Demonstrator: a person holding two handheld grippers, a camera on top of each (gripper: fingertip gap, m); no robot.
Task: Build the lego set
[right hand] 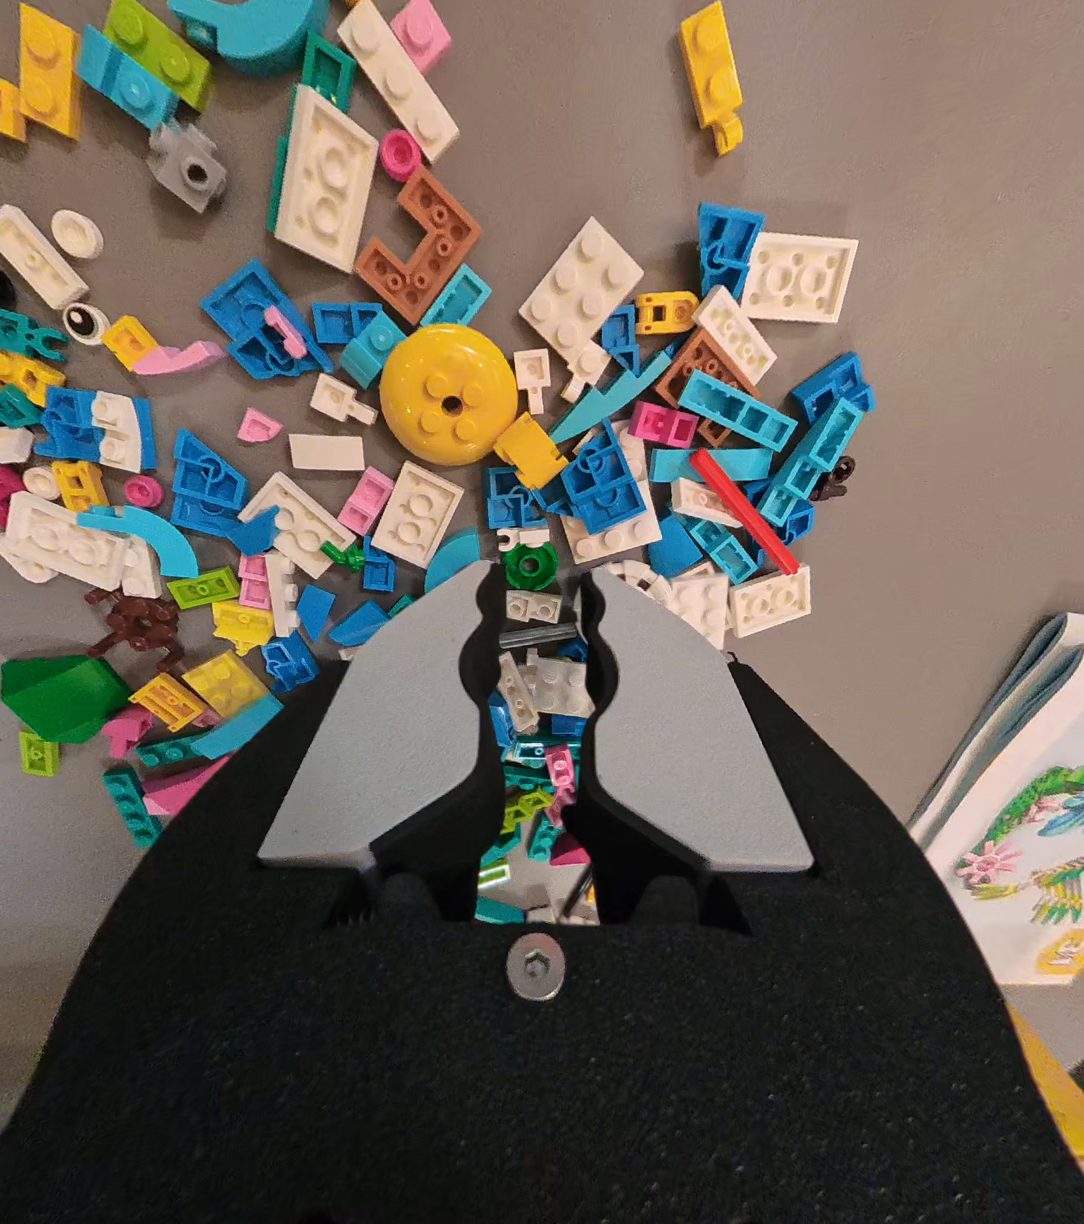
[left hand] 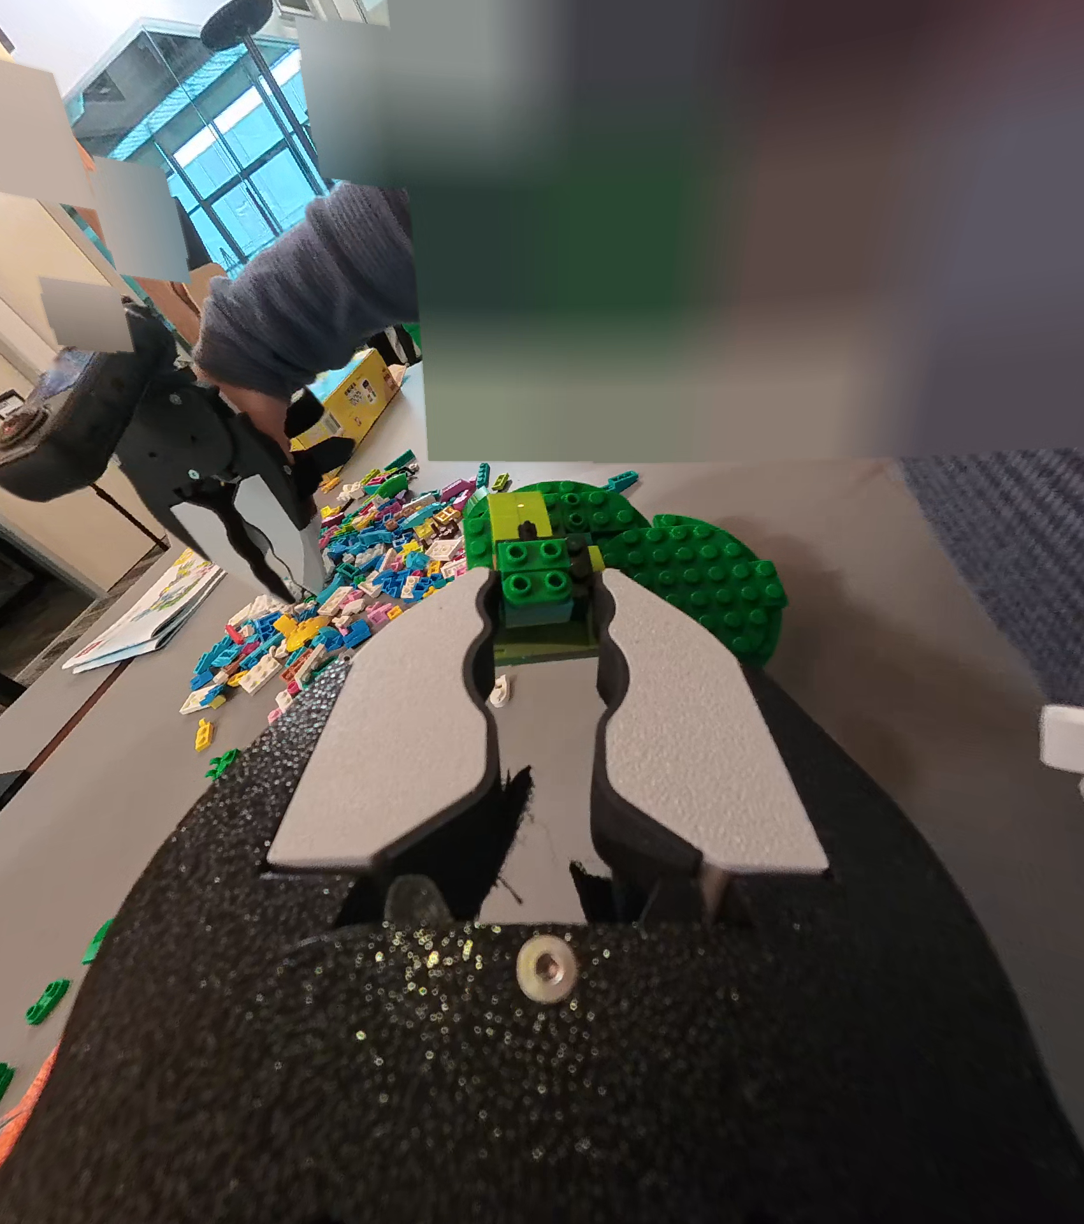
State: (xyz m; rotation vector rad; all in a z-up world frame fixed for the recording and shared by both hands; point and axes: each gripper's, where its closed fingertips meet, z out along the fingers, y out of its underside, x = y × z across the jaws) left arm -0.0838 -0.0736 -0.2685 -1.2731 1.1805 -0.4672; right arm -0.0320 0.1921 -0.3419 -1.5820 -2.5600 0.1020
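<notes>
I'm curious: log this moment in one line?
left gripper: shut on green brick assembly | right gripper: open above loose brick pile | booklet: beside

A small stack of green bricks [left hand: 534,575] stands upright on a lime plate [left hand: 542,646], beside round green studded plates [left hand: 698,583]. Loose pieces [right hand: 393,397] in blue, white, yellow and pink lie scattered flat on my grey table [right hand: 956,331].

Loose multicoloured plastic bricks [right hand: 393,410] are crowding the grey tabletop [right hand: 963,265] beneath the right gripper [right hand: 536,583], leaving bare room toward its right, until the paper instruction booklet [right hand: 1055,795] is blocking the edge.
</notes>
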